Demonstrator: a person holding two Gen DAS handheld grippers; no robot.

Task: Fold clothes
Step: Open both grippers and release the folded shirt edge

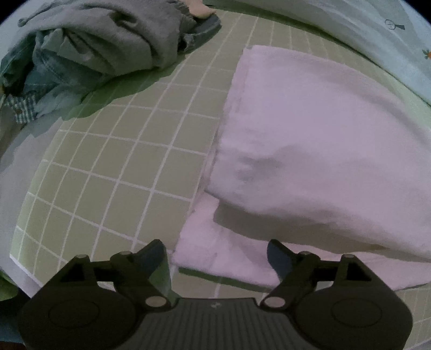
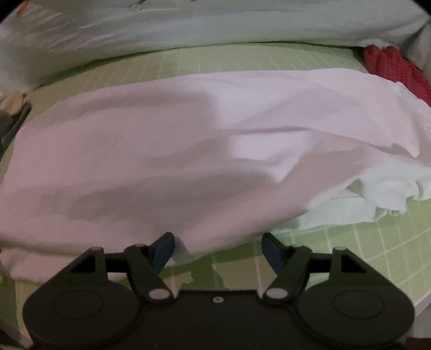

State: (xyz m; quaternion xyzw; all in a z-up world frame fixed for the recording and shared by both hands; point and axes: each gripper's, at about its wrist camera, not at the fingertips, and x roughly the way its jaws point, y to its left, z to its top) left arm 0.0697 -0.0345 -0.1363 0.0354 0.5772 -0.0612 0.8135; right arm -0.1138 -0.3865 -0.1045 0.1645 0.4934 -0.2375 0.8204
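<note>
A pale pink garment lies folded over on the green grid mat, filling the right side of the left wrist view. Its lower layer sticks out at the near left corner. My left gripper hovers open just above that near edge, nothing between its fingers. In the right wrist view the same pink garment spreads across the middle, with a white layer showing under its right end. My right gripper is open at the cloth's near hem, its left fingertip close to the fabric.
A heap of grey and denim clothes sits at the far left of the mat. A red knitted item lies at the far right. A pale printed bedsheet bounds the mat's far side. A person's foot shows at the top.
</note>
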